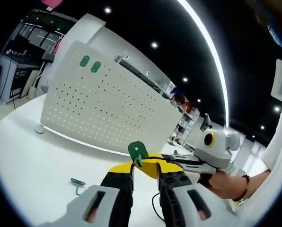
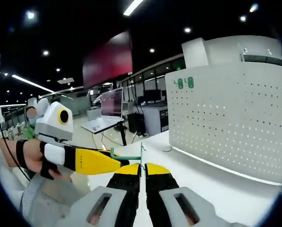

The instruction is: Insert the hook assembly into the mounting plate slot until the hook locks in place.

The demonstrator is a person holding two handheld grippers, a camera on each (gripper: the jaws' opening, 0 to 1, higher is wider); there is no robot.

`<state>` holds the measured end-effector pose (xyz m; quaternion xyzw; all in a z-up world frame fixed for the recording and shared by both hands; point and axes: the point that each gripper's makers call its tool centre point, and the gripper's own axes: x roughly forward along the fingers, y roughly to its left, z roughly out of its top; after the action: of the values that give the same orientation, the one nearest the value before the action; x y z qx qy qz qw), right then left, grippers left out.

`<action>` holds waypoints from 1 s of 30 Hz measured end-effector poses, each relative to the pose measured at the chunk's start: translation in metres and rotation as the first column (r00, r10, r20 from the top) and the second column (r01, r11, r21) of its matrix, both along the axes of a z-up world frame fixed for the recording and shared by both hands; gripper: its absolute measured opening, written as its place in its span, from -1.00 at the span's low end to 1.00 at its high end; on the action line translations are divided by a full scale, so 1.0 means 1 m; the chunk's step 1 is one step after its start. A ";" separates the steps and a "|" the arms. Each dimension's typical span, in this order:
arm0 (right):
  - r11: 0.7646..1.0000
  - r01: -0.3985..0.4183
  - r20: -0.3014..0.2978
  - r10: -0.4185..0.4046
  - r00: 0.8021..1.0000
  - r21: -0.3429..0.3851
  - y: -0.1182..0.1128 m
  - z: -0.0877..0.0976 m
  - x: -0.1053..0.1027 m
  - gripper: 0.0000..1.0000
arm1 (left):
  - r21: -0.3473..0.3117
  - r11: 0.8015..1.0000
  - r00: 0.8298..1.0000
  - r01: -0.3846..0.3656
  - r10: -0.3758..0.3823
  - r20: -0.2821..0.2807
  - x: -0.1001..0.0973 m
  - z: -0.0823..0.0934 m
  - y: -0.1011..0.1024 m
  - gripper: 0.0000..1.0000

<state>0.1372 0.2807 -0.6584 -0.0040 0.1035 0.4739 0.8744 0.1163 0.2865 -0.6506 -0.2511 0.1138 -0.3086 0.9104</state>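
Observation:
A green hook piece [image 1: 137, 152] stands between the yellow tips of my left gripper [image 1: 145, 166], which is shut on it. My right gripper [image 1: 179, 161] comes in from the right and meets the same piece at its tip. In the right gripper view, my right gripper [image 2: 143, 166] is shut on a thin green stem [image 2: 142, 152]. A green rod [image 2: 124, 153] runs from that stem to the left gripper's [image 2: 96, 161] closed yellow jaws. The white perforated mounting plate [image 1: 103, 109] [image 2: 226, 123] stands upright behind, apart from both grippers.
Two green hook pieces [image 1: 90, 64] [image 2: 185, 83] sit in the plate's top corner. Another green hook [image 1: 77, 182] lies on the white table [image 1: 32, 161]. A person's hand with a bracelet [image 1: 233, 184] holds the right gripper. Desks and monitors [image 2: 111, 104] stand behind.

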 end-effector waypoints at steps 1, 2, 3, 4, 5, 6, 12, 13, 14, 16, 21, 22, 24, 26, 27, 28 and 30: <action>1.000 -0.003 0.006 0.003 1.000 0.000 0.000 0.000 0.000 -0.96 | -0.003 1.000 1.000 -0.001 0.001 -0.004 0.000 0.000 0.000 -0.73; 1.000 -0.004 0.016 0.004 1.000 -0.007 0.001 0.001 -0.001 -0.96 | -0.016 1.000 1.000 0.000 0.000 -0.012 0.000 0.001 0.001 -0.73; 1.000 -0.006 0.016 0.006 1.000 -0.008 0.001 0.000 -0.001 -0.96 | -0.025 1.000 1.000 -0.002 0.002 -0.014 0.001 0.001 0.001 -0.72; 1.000 -0.009 0.012 0.009 1.000 -0.007 0.001 0.000 -0.002 -0.96 | -0.030 1.000 1.000 -0.006 0.005 -0.014 0.001 0.002 0.001 -0.72; 1.000 -0.009 0.014 0.009 1.000 -0.002 0.002 0.001 -0.002 -0.96 | -0.032 0.999 1.000 -0.010 0.010 -0.011 0.002 0.002 0.002 -0.73; 1.000 -0.010 0.020 0.010 1.000 -0.001 0.002 0.001 -0.003 -0.96 | -0.032 0.999 1.000 -0.012 0.012 -0.009 0.002 0.003 0.002 -0.74; 1.000 -0.027 0.045 0.028 0.999 -0.007 0.004 0.002 -0.005 -0.96 | -0.060 0.998 1.000 -0.008 0.007 -0.023 0.002 0.004 0.001 -0.79; 1.000 -0.026 0.045 0.026 0.999 -0.005 0.004 0.002 -0.006 -0.96 | -0.061 0.998 1.000 -0.008 0.007 -0.022 0.002 0.004 0.001 -0.81; 1.000 -0.027 0.048 0.027 0.998 -0.004 0.004 0.003 -0.006 -0.96 | -0.067 0.998 1.000 -0.014 0.012 -0.022 0.002 0.004 0.001 -0.83; 1.000 -0.030 0.053 0.030 0.998 0.007 0.005 0.004 -0.007 -0.96 | -0.077 0.997 1.000 -0.018 0.016 -0.026 0.003 0.004 0.002 -0.87; 0.999 -0.026 0.033 0.025 0.999 0.030 0.006 0.005 -0.008 -0.96 | -0.102 0.995 0.999 -0.020 0.017 -0.034 0.003 0.005 0.003 -0.89; 0.999 -0.025 0.035 0.024 0.999 0.030 0.007 0.005 -0.008 -0.96 | -0.104 0.994 0.999 -0.023 0.019 -0.034 0.004 0.005 0.004 -0.89; 0.999 -0.020 0.040 0.019 0.999 0.029 0.007 0.006 -0.008 -0.96 | -0.104 0.994 0.999 -0.023 0.020 -0.035 0.004 0.005 0.004 -0.90; 0.999 -0.025 0.050 0.023 0.998 0.026 0.008 0.006 -0.009 -0.96 | -0.106 0.994 0.999 -0.021 0.018 -0.036 0.004 0.005 0.005 -0.90; 0.999 -0.027 0.059 0.026 0.998 0.022 0.008 0.006 -0.009 -0.96 | -0.110 0.994 0.999 -0.022 0.017 -0.043 0.004 0.004 0.005 -0.91; 0.999 -0.032 0.067 0.031 0.997 0.017 0.008 0.006 -0.010 -0.96 | -0.110 0.994 0.999 -0.023 0.018 -0.048 0.004 0.003 0.006 -0.92; 0.999 -0.034 0.060 0.032 0.998 0.022 0.007 0.006 -0.010 -0.95 | -0.108 0.994 0.999 -0.018 0.013 -0.045 0.003 0.004 0.005 -0.93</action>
<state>0.1275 0.2879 -0.6524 -0.0099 0.0717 0.4891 0.8692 0.1197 0.2918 -0.6469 -0.3077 0.1152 -0.3017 0.8950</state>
